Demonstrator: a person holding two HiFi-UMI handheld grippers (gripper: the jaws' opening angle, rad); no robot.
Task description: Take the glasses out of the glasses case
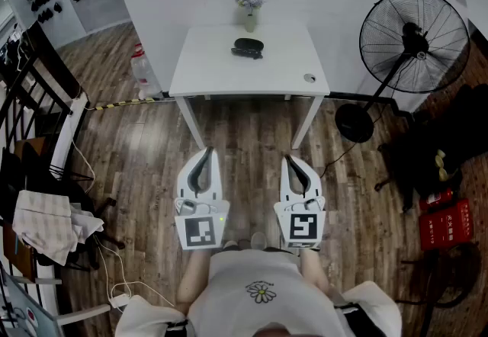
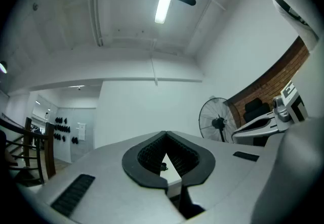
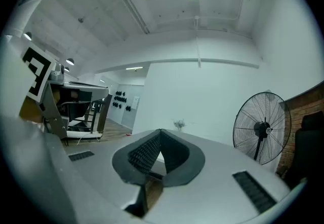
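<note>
A black glasses case (image 1: 248,47) lies on the far middle of a white table (image 1: 221,72), with dark glasses or a flap beside it; which, I cannot tell at this distance. My left gripper (image 1: 207,152) and right gripper (image 1: 292,161) hover over the wooden floor, well short of the table and side by side. Both are shut with nothing between the jaws. In the left gripper view the left gripper (image 2: 165,136) has its tips touching, and a sliver of the case (image 2: 161,166) shows through the gap. The right gripper (image 3: 160,133) looks the same in the right gripper view.
A small vase of flowers (image 1: 250,11) stands at the table's back edge. A black standing fan (image 1: 412,46) is to the right, a water jug (image 1: 142,69) by the table's left leg. A chair with cloth (image 1: 46,225) is at left, red boxes (image 1: 446,221) at right.
</note>
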